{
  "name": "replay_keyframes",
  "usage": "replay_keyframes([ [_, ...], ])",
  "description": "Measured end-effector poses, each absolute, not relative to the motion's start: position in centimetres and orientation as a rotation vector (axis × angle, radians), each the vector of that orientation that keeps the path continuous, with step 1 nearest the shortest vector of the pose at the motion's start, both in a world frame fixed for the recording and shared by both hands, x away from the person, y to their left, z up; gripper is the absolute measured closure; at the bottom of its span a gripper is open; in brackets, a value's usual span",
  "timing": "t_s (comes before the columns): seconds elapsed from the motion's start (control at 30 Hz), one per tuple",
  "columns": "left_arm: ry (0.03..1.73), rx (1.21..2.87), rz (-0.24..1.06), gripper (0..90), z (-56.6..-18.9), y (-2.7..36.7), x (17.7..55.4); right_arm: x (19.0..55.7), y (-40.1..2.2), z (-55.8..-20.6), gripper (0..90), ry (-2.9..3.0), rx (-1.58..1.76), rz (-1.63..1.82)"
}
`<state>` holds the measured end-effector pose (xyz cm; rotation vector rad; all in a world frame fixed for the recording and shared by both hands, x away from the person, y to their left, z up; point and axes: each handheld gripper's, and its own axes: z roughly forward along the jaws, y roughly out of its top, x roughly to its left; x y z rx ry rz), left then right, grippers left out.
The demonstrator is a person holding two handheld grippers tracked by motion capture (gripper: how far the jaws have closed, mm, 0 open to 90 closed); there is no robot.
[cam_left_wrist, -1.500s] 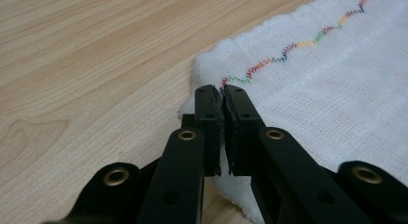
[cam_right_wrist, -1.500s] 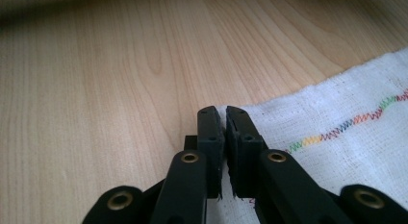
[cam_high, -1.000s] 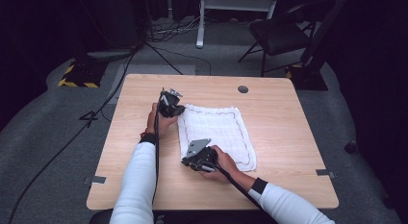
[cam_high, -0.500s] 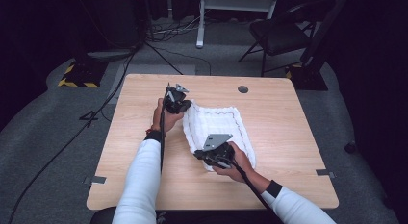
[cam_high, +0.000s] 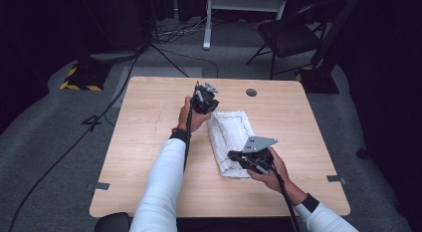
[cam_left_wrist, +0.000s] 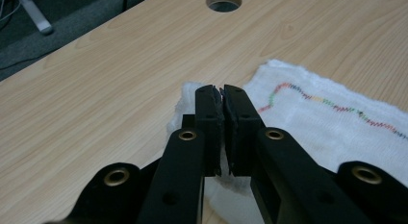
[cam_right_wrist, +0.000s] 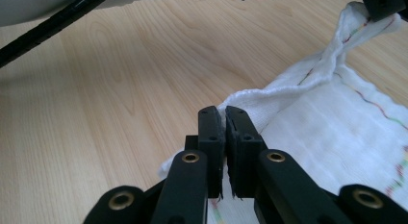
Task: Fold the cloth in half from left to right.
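— While we fold the white towel [cam_high: 230,141] across the wooden table [cam_high: 149,142], which way does it lie from our grippers?

— Its long axis runs from the cable hole [cam_high: 251,92] end of the table back toward our edge. We hold one corner at each end of the side away from the hole: the left gripper [cam_high: 205,100] pinches the corner nearer the hole, the right gripper [cam_high: 239,157] the corner farther from it. Both pairs of jaws are pressed together on cloth.

— Which hand is nearer the fold's landing edge?

— Neither leads, we judge; both must carry the lifted edge over to the hole's side and lay it flat.

— What do the gripper views add?

— From the left gripper [cam_left_wrist: 221,101] view, we see the towel [cam_left_wrist: 327,118] and its coloured stitching, the hole [cam_left_wrist: 223,0] beyond. From the right gripper [cam_right_wrist: 222,119] view, the raised edge of the towel [cam_right_wrist: 337,128] climbs like a ridge toward the other jaws, which the high view flattens.
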<state>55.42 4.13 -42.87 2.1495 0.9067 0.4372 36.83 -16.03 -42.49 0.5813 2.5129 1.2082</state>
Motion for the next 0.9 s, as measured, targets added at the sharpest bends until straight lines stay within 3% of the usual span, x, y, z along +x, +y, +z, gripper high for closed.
replay_keyframes([
  [0.67, 0.794, 2.187, 0.421, 84.5, -43.6, -3.5, 56.3, 35.9, -22.3, -43.5, 85.8, 2.479, 0.721, 1.15],
  [0.77, 0.829, 2.166, 0.442, 70.2, -43.7, -4.3, 55.9, 35.5, -23.3, -43.9, 80.7, 2.464, 0.754, 1.117],
  [0.9, 0.781, 2.183, 0.468, 63.2, -43.1, -4.0, 54.8, 35.4, -24.5, -44.6, 75.4, 2.468, 0.804, 1.101],
])
